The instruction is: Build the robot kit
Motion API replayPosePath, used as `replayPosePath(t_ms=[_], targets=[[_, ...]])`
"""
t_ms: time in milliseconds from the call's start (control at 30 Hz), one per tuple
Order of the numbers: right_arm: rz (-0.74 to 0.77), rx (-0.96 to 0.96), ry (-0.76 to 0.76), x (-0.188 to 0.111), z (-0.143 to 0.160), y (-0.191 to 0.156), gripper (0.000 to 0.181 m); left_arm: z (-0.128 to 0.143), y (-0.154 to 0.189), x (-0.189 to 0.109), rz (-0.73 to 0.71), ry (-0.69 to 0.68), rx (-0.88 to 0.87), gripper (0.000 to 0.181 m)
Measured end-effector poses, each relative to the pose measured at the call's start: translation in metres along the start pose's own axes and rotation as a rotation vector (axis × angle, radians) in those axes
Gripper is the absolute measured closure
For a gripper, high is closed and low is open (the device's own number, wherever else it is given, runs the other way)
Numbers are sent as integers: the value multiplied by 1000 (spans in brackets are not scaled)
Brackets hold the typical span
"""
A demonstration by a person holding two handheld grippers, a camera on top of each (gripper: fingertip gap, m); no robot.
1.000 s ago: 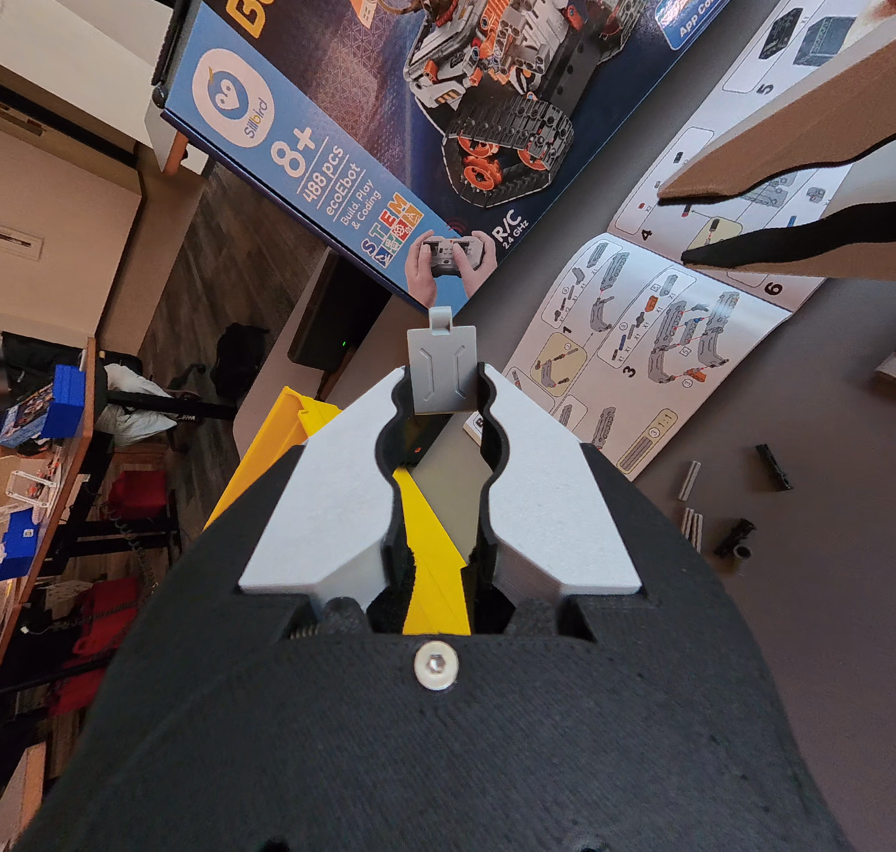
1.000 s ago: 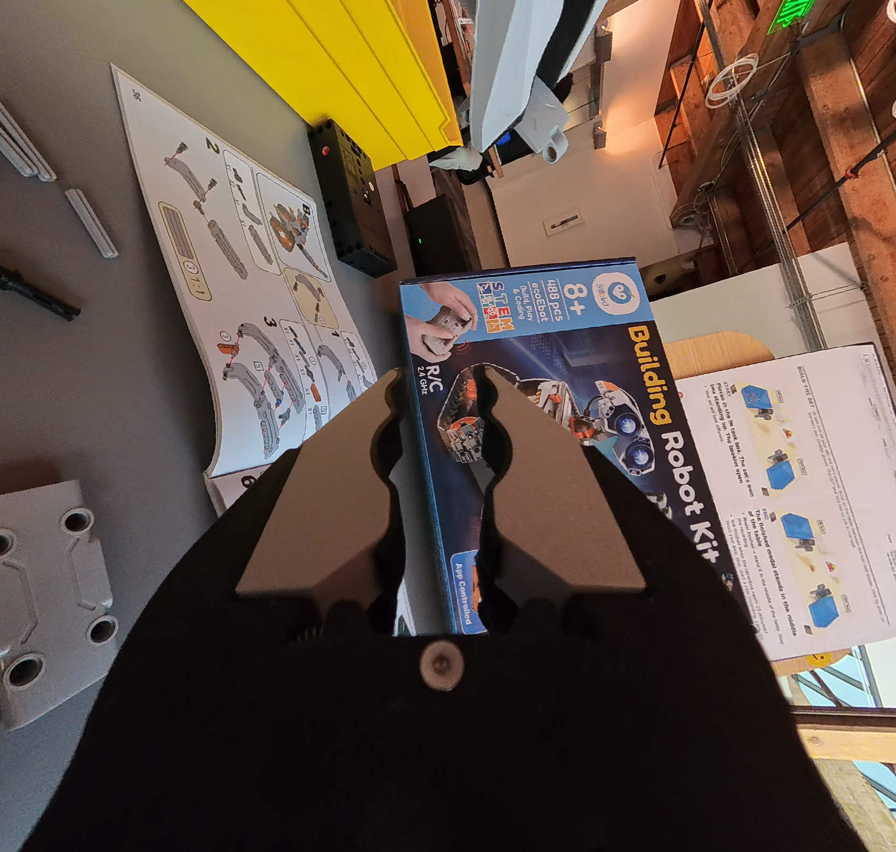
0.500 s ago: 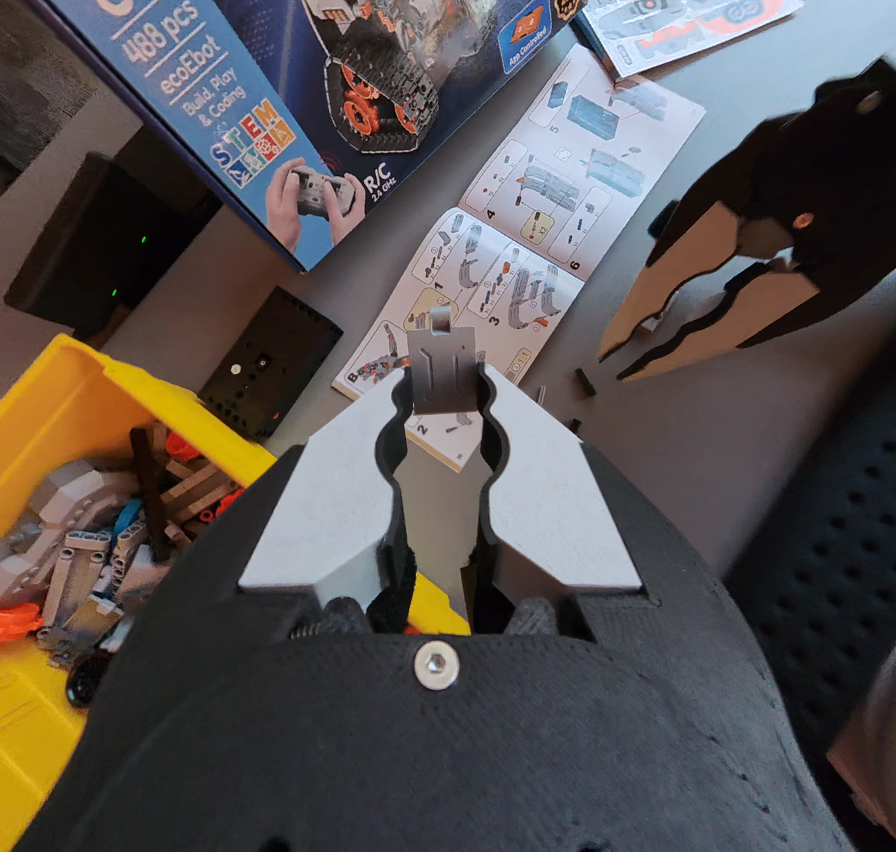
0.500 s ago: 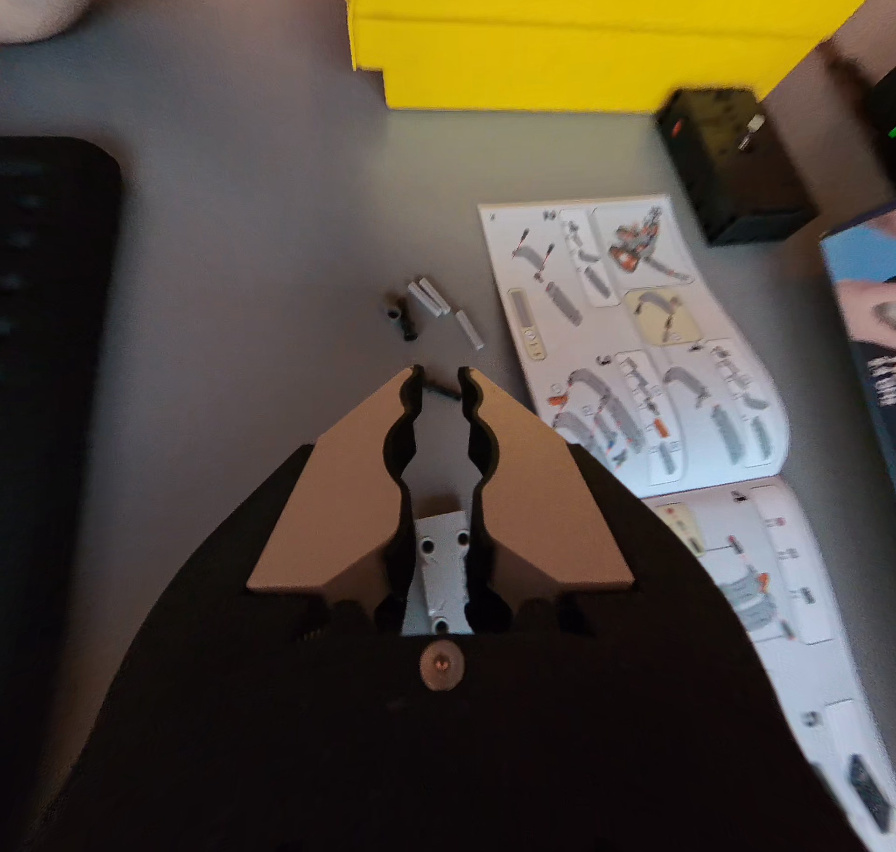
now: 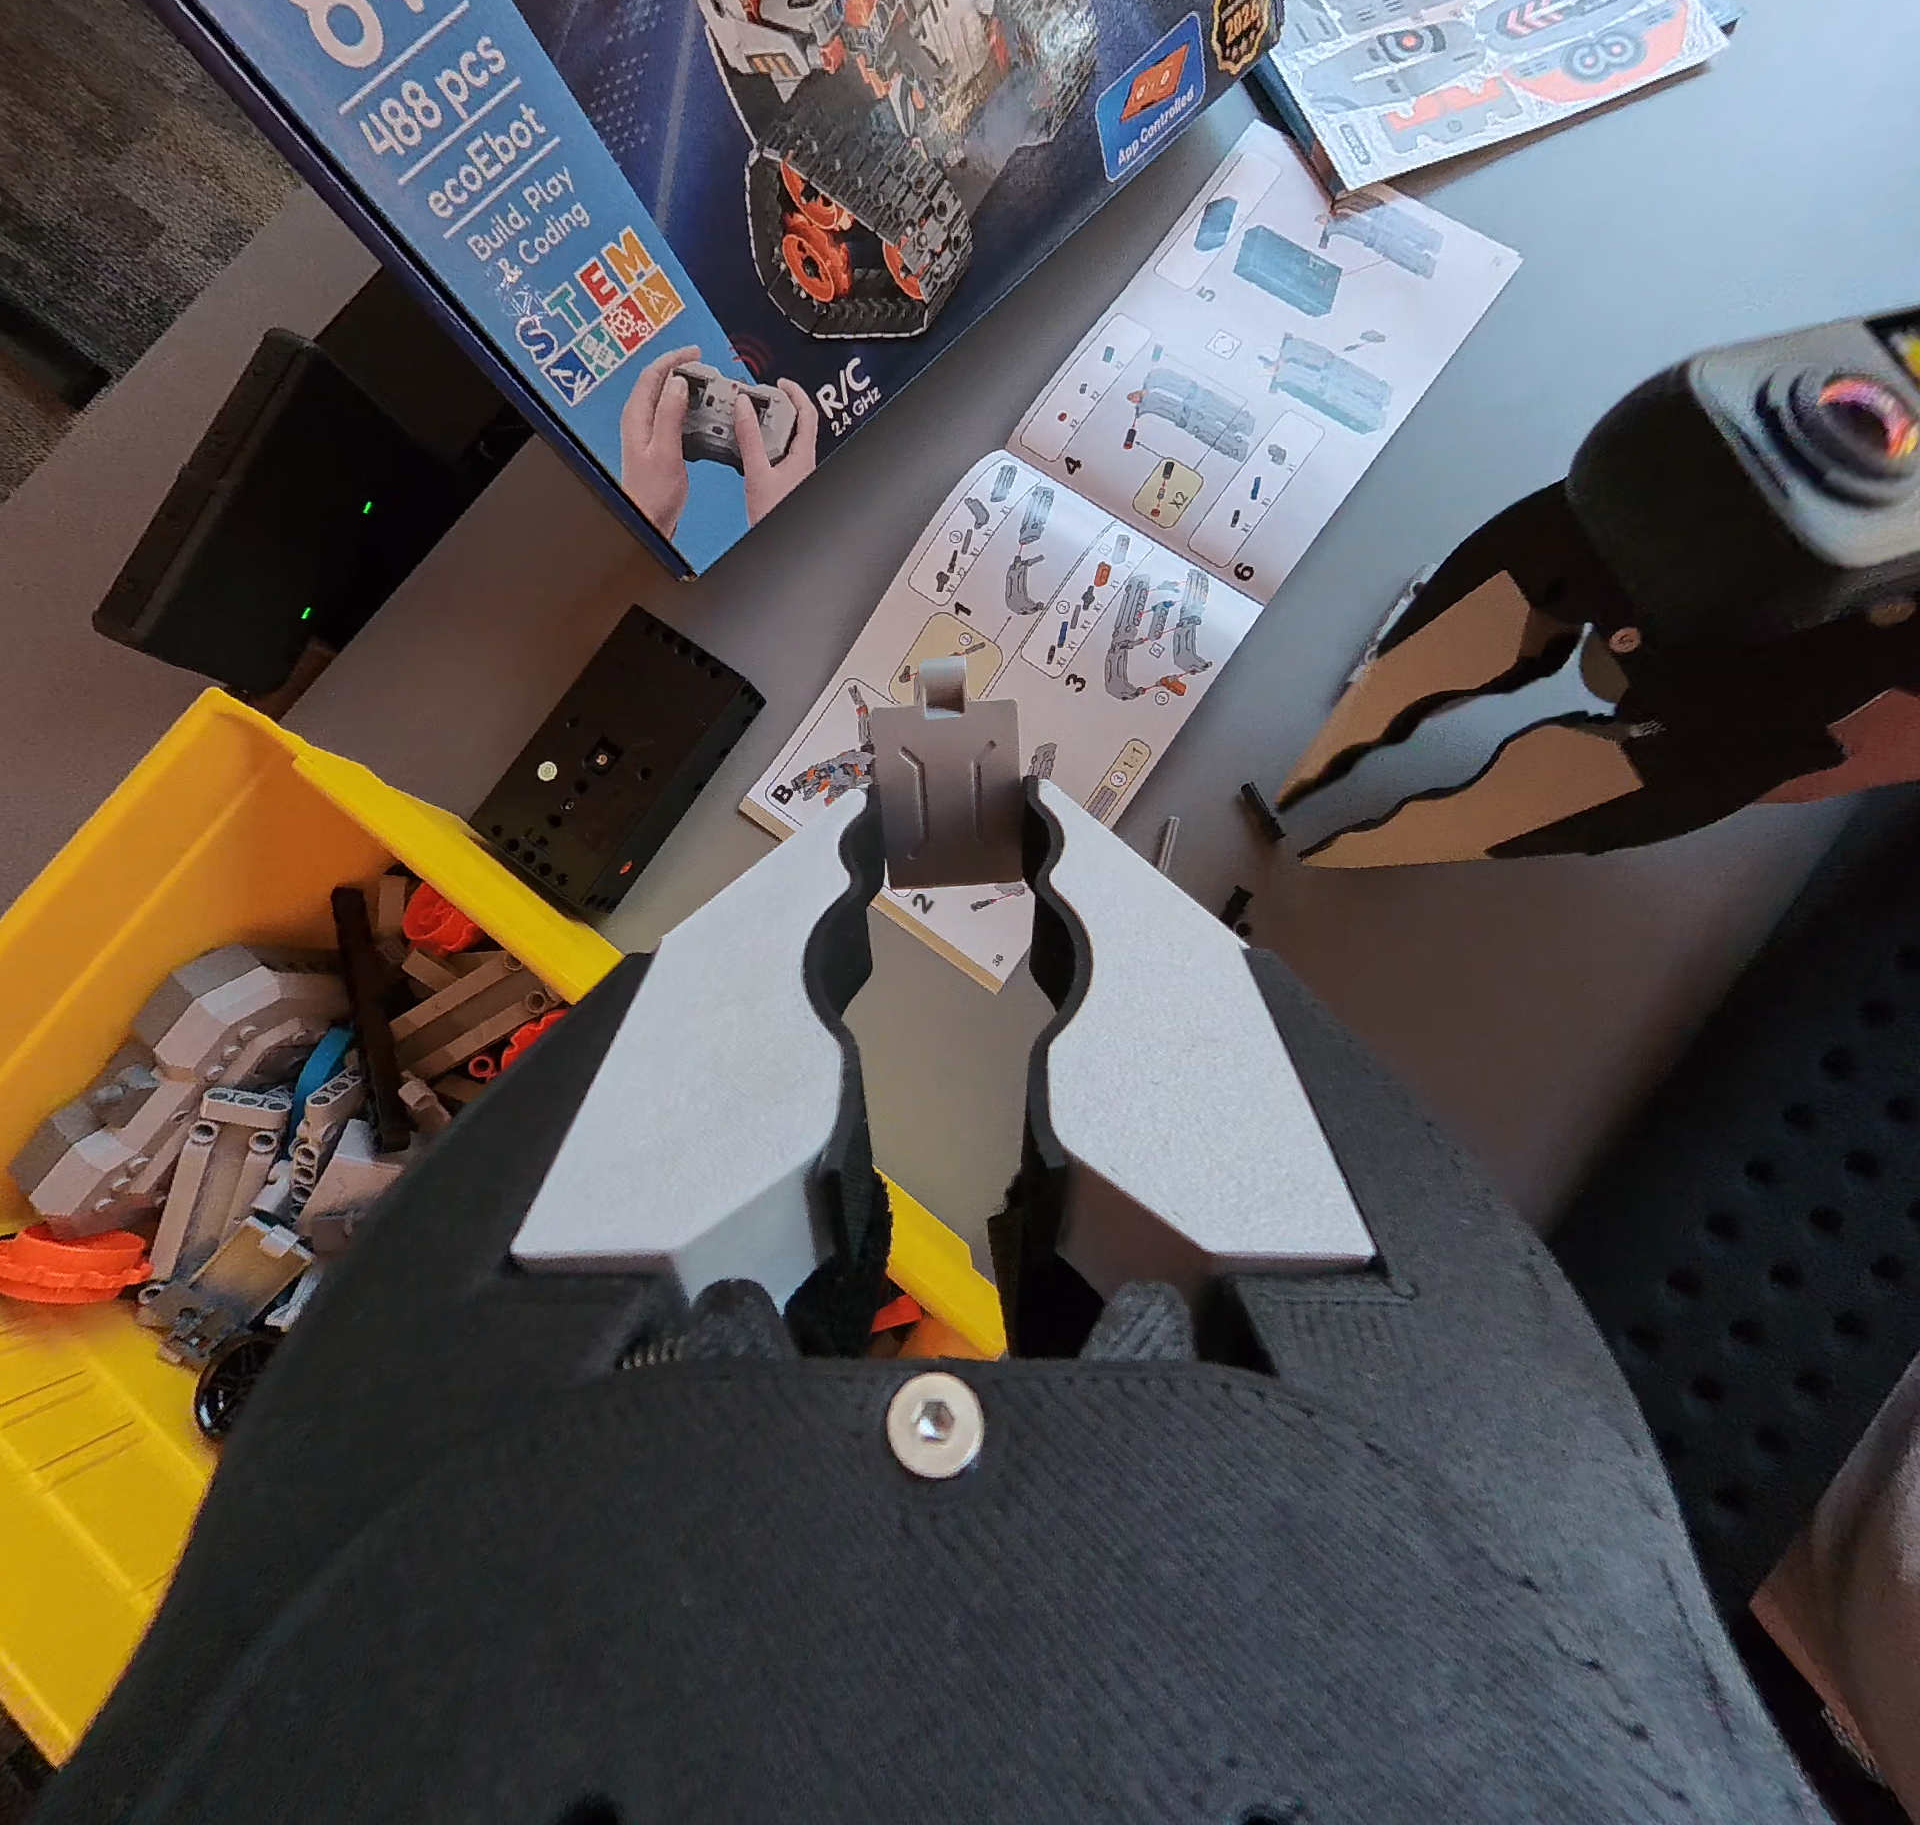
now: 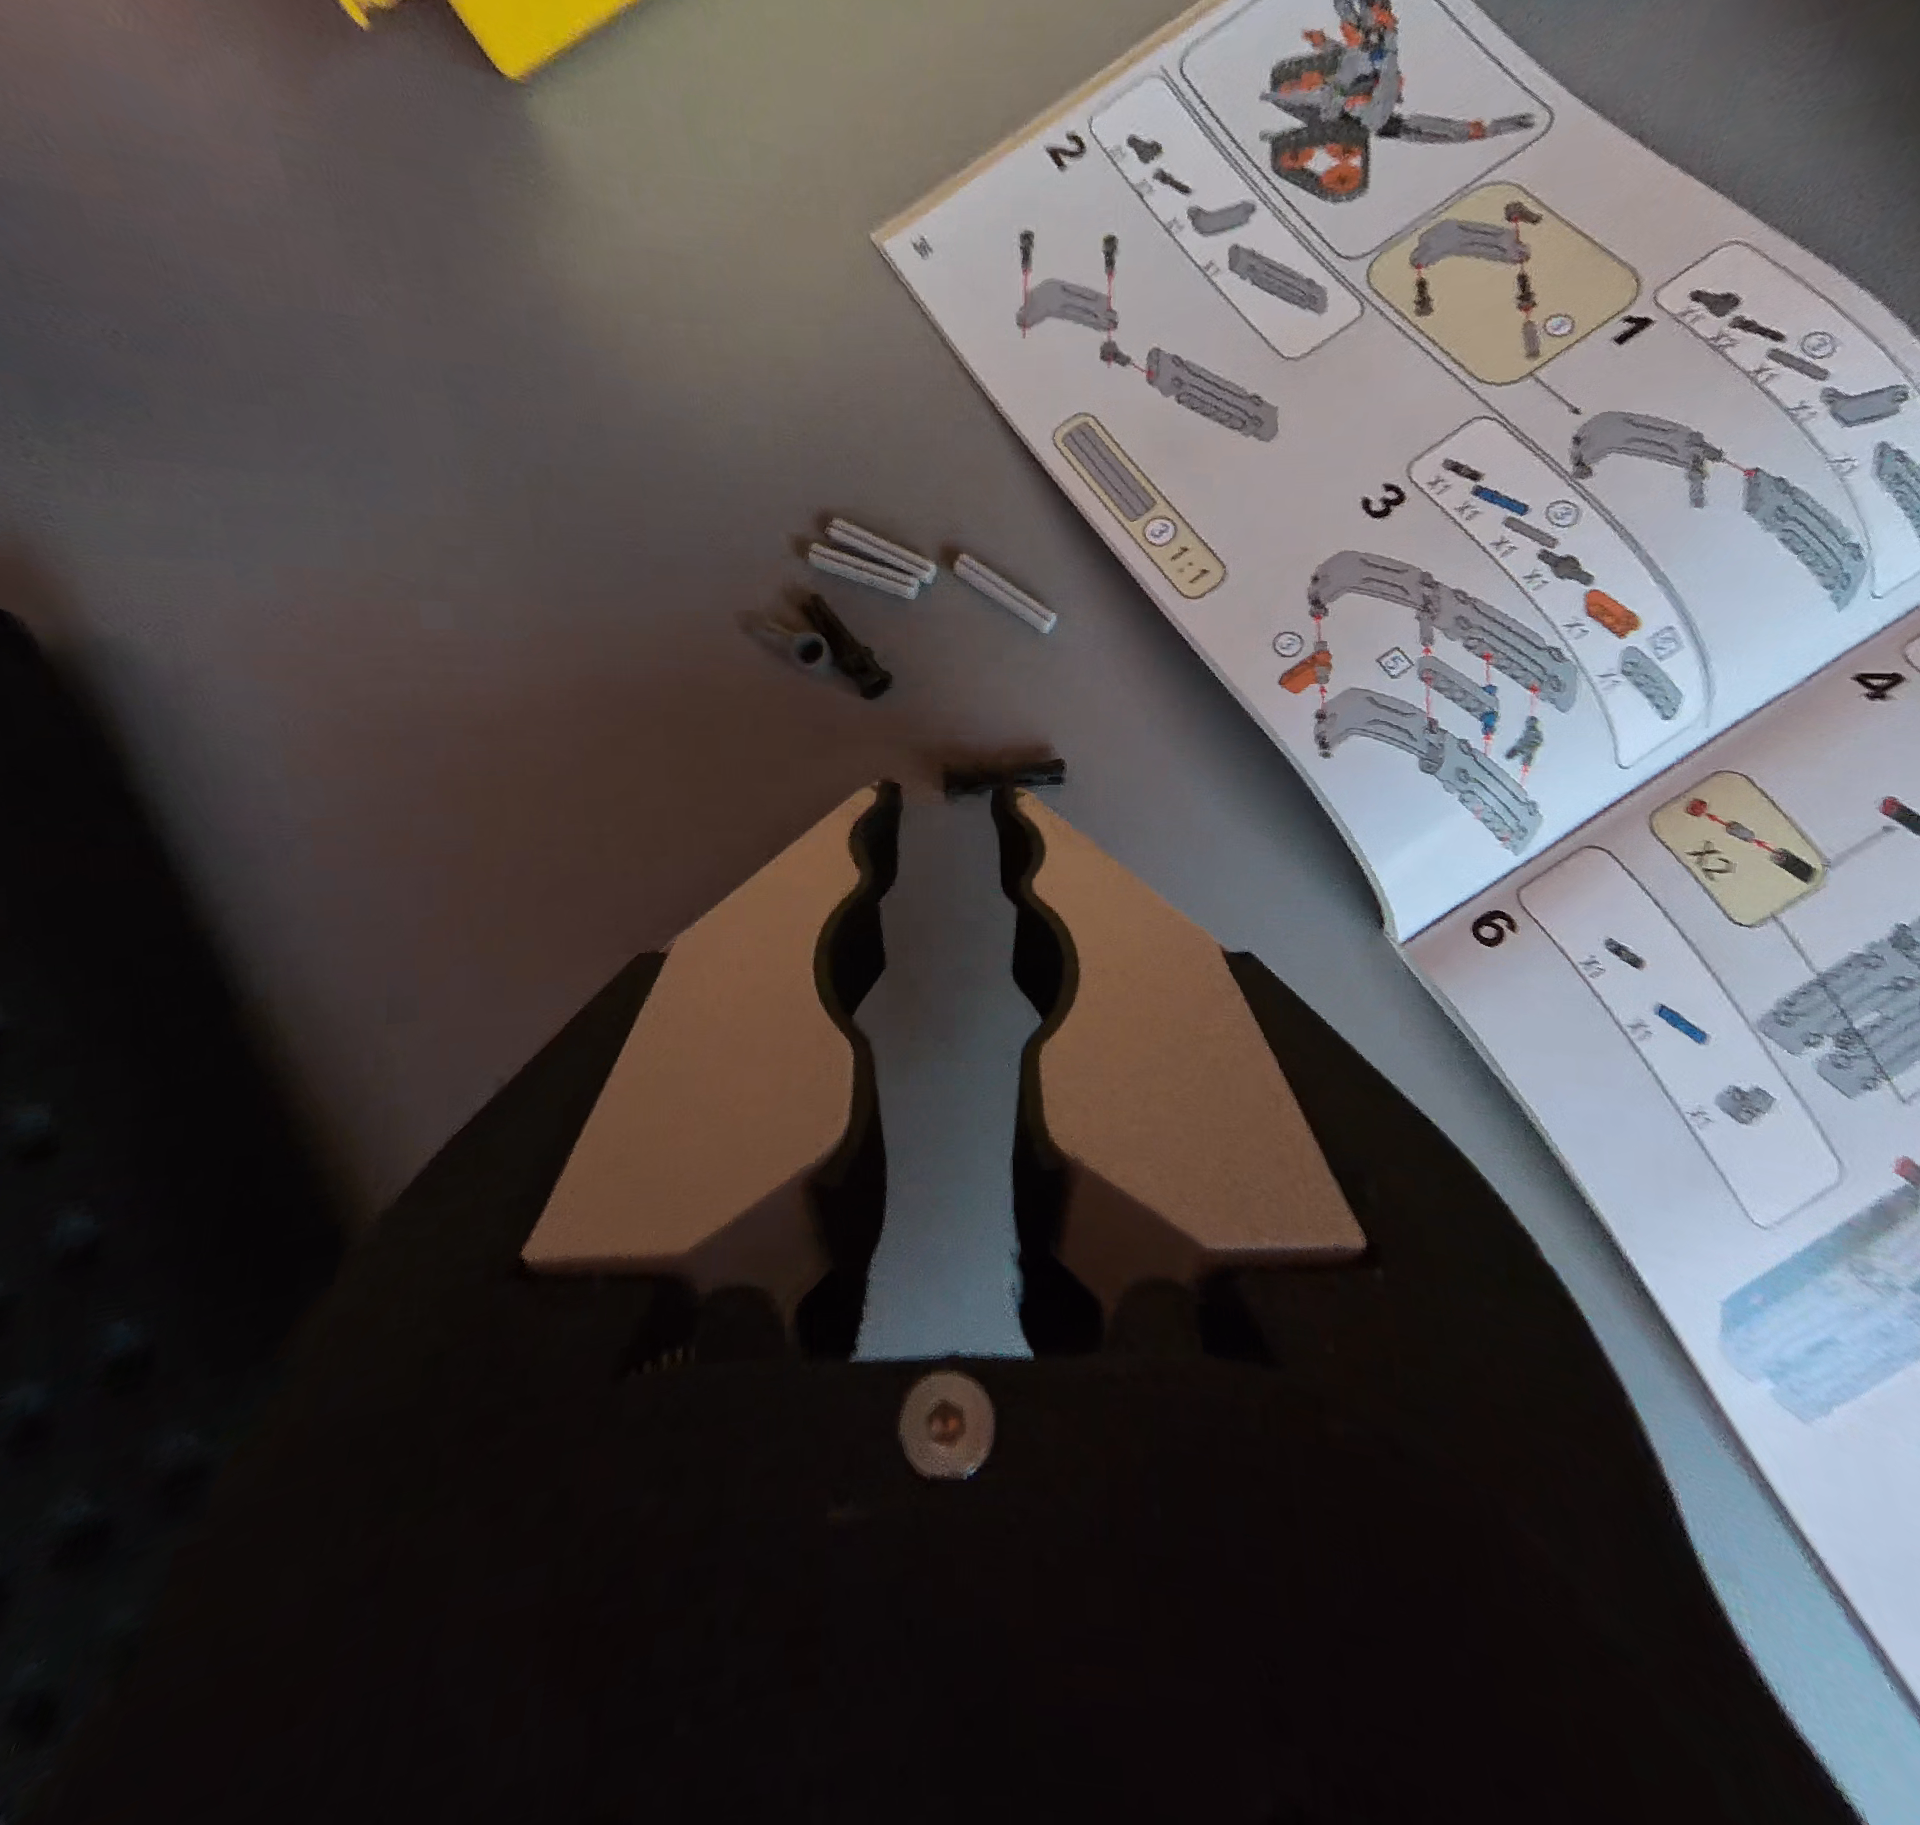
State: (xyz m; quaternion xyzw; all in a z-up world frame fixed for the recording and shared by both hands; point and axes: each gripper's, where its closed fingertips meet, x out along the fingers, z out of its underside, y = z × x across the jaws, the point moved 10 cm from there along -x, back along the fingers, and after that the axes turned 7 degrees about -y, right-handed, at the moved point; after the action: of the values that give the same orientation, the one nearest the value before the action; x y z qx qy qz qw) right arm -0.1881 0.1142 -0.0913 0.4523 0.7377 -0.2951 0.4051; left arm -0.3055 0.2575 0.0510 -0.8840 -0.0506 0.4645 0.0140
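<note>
My left gripper (image 5: 945, 819) has grey fingers shut on a flat grey panel piece (image 5: 943, 783) with a small loop on top, and holds it above the open instruction booklet (image 5: 1143, 528). My right gripper (image 6: 945, 799) has tan fingers a little apart with nothing between them, low over the grey table. A short black pin (image 6: 1003, 776) lies just past its right fingertip. Beyond it lie a small grey connector with a black pin (image 6: 821, 648) and light grey axles (image 6: 873, 560). The right gripper also shows in the left wrist view (image 5: 1299, 830).
A yellow bin (image 5: 239, 799) of loose parts stands at the left, with a black battery box (image 5: 613, 767) behind it. The blue kit box (image 5: 468, 165) and a sticker sheet (image 5: 1486, 30) lie at the back. A black dotted mat (image 5: 1766, 1100) is at the right. The grippers' ends are close to 20 centimetres from one another.
My right gripper has swung down from facing the kit box to hover low over the small pins. My left gripper has tilted down over the booklet, still holding the grey panel.
</note>
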Motion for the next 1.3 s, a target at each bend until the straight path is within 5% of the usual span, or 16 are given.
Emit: replayPosePath(t_ms=[233,767,1067,1300], targets=[[84,-25,20,10,-3,0,155,0,0,1,-6,-12,-2,156],[44,-265,-13,1,5,17,173,0,2,8,35,-44,10,156],[-118,-288,7,0,8,17,173,-1,1,19,120,-56,10,156],[-511,-121,354,-42,-3,28,173,-7,4,48,516,-8,-79,157]])
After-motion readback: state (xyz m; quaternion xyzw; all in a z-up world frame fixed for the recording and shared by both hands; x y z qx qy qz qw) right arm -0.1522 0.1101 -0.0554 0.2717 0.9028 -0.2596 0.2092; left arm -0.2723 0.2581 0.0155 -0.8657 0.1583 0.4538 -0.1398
